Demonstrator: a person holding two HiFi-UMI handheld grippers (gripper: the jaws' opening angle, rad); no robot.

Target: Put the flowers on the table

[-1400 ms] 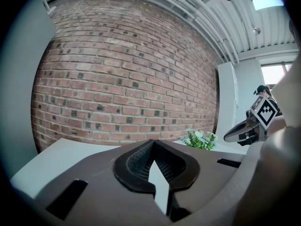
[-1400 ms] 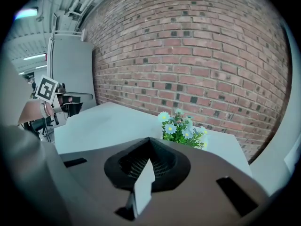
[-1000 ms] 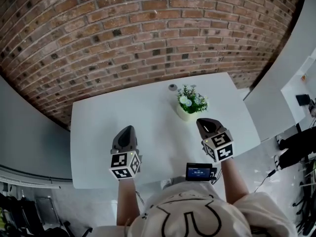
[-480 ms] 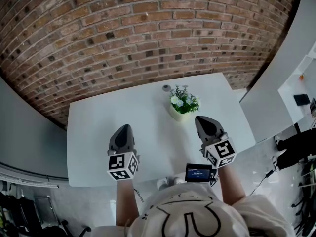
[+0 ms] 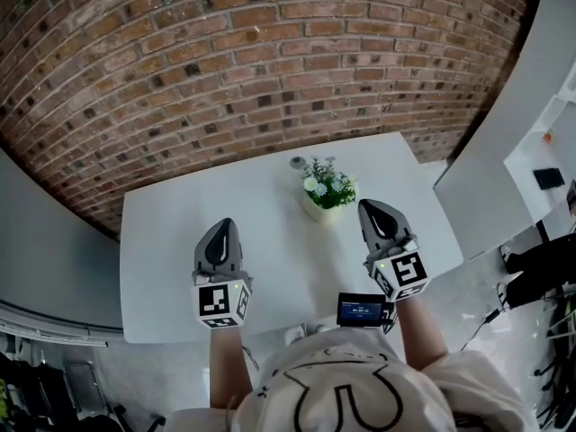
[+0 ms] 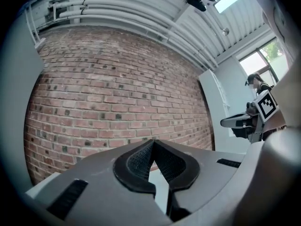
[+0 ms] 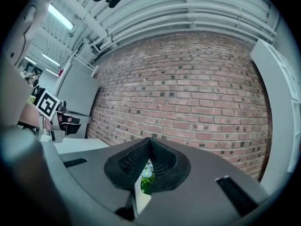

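A small pot of white flowers and green leaves (image 5: 326, 192) stands on the white table (image 5: 180, 214), right of its middle and toward the far edge. My right gripper (image 5: 373, 207) hovers just right of the pot and slightly nearer to me, shut and holding nothing. Through the slit under its tips (image 7: 149, 140) the flowers (image 7: 147, 175) show in the right gripper view. My left gripper (image 5: 221, 228) hangs over the table's near left part, well apart from the pot, also shut and empty (image 6: 153, 142). It faces the brick wall.
A small grey round object (image 5: 297, 162) lies on the table behind the pot. The brick wall (image 5: 270, 52) runs along the far edge. A white partition (image 5: 504, 133) stands to the right. A small screen device (image 5: 363, 310) sits at the near edge.
The head view has drifted a little, so the pot sits further left in the picture. Both grippers stay shut; the right one has edged forward, closer alongside the pot.
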